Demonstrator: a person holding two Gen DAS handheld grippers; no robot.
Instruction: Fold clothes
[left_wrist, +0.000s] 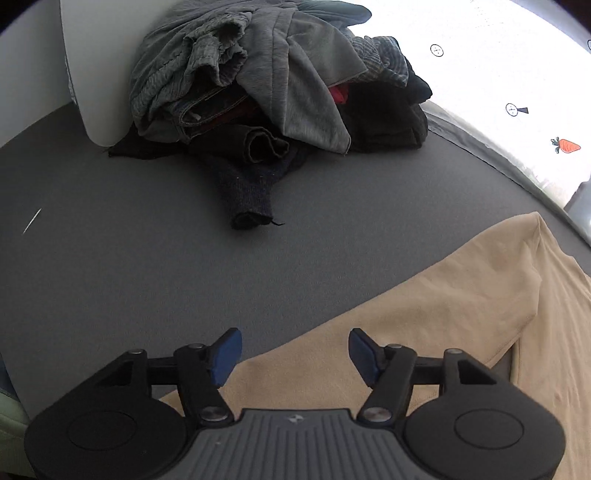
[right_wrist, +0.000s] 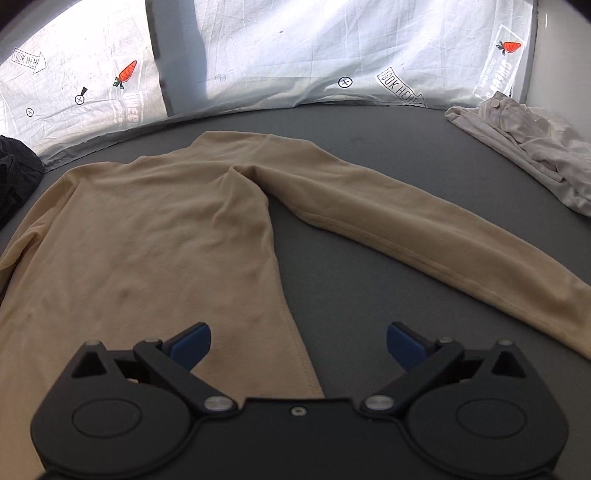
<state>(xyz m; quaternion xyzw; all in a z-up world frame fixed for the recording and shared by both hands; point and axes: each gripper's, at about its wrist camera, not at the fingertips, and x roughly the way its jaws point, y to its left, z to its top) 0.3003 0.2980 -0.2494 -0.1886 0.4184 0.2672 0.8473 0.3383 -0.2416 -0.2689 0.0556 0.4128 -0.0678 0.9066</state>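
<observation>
Here the beige long-sleeved top (right_wrist: 147, 229) lies spread flat on the grey worktop (right_wrist: 351, 295), its soft, slightly fuzzy knit creased in shallow ripples across the body; one long sleeve (right_wrist: 424, 236) stretches out to the right, with a stitched seam running along its lower edge, and the side hem of the body shows a neat line of stitching too. The right hand-held gripper (right_wrist: 298, 345) hangs above the lower edge of the top with its jaws spread wide and nothing between the blue pads, one pad over the cloth and the other over the bare worktop. The left hand-held gripper (left_wrist: 295, 356) is likewise open and empty, its pads apart above the edge where the beige cloth meets the grey surface. The worktop itself looks matt and finely textured, like felt. At its far side sits a heap of clothes (left_wrist: 266, 85): ribbed grey fabric, a smooth grey jersey piece, denim with visible stitching, something red, and dark pieces underneath, with a dark knitted sleeve (left_wrist: 251, 199) trailing out toward the hand-held gripper. Near the right corner lies a crumpled off-white garment (right_wrist: 524, 147) with a button. Behind the worktop hangs a wrinkled white sheet (right_wrist: 295, 55) printed with carrots and small marks.
</observation>
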